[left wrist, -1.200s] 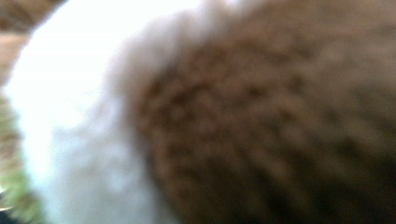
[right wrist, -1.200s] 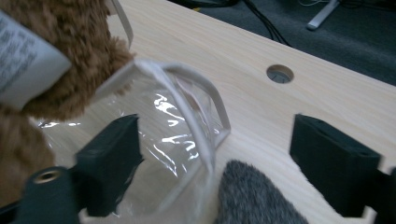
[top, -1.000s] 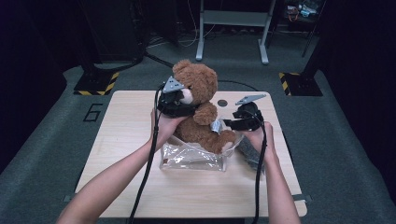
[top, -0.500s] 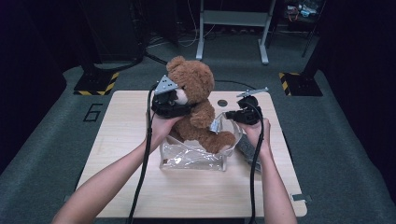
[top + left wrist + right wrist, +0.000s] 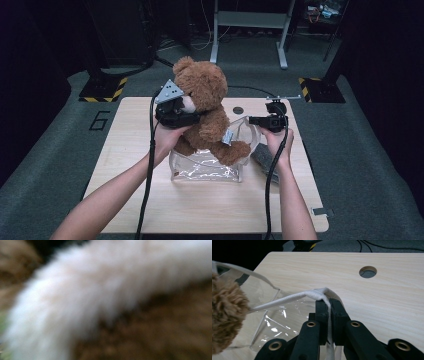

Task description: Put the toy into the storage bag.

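- Now, your left gripper (image 5: pixel 182 116) grips the teddy bear (image 5: pixel 205 107) around muzzle/neck, jaws about half closed into the plush. In the left gripper view you have blurred pale fur (image 5: pixel 100 290) very close, w/ brown fur under it.
- Your right gripper (image 5: pixel 329 307) has just been closing & is now shut on the white fabric rim (image 5: pixel 287 300) of the clear plastic bag (image 5: pixel 205 167); the strip sits pinched between the black jaws.
- Bear location: upright, lower body & legs inside the bag mouth, head well above it. Bag stands on the light wooden table (image 5: pixel 130 150), near its middle.
- Handling, my judgement: bear is light, soft, squashy, so a grip sinks in and will not slip easily; take it at neck or torso, not at an ear.
- Bag: thin see-through film, floppy, glossy, prob. slippery; the woven rim is the best place to hold, film itself can crease or tear.
- Table has a round hole (image 5: pixel 368 271); a dark flat item (image 5: pixel 262 157) lies beside the bag, I cannot tell what it is.
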A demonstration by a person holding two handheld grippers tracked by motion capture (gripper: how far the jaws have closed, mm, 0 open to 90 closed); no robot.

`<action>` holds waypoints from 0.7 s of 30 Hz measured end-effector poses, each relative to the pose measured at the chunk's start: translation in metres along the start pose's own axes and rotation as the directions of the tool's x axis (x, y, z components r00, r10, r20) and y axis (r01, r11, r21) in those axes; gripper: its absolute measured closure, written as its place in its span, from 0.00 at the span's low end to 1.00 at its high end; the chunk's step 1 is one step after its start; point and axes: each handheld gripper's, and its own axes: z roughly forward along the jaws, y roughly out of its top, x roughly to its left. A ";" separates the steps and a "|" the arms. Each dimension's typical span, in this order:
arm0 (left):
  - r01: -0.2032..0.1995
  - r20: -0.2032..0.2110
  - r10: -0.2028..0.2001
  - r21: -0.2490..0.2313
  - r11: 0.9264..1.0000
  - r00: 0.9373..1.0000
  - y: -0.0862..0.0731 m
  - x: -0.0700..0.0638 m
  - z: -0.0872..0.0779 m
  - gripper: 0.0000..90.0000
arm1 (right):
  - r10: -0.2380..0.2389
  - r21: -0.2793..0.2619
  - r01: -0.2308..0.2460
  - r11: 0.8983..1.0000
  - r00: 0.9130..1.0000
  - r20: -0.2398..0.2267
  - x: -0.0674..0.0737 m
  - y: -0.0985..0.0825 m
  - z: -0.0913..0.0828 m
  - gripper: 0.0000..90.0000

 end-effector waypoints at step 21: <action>0.024 -0.071 -0.007 0.241 0.970 0.997 -0.030 0.016 0.034 0.47 | -0.053 -0.004 0.053 0.999 0.997 0.048 0.000 0.002 0.011 0.93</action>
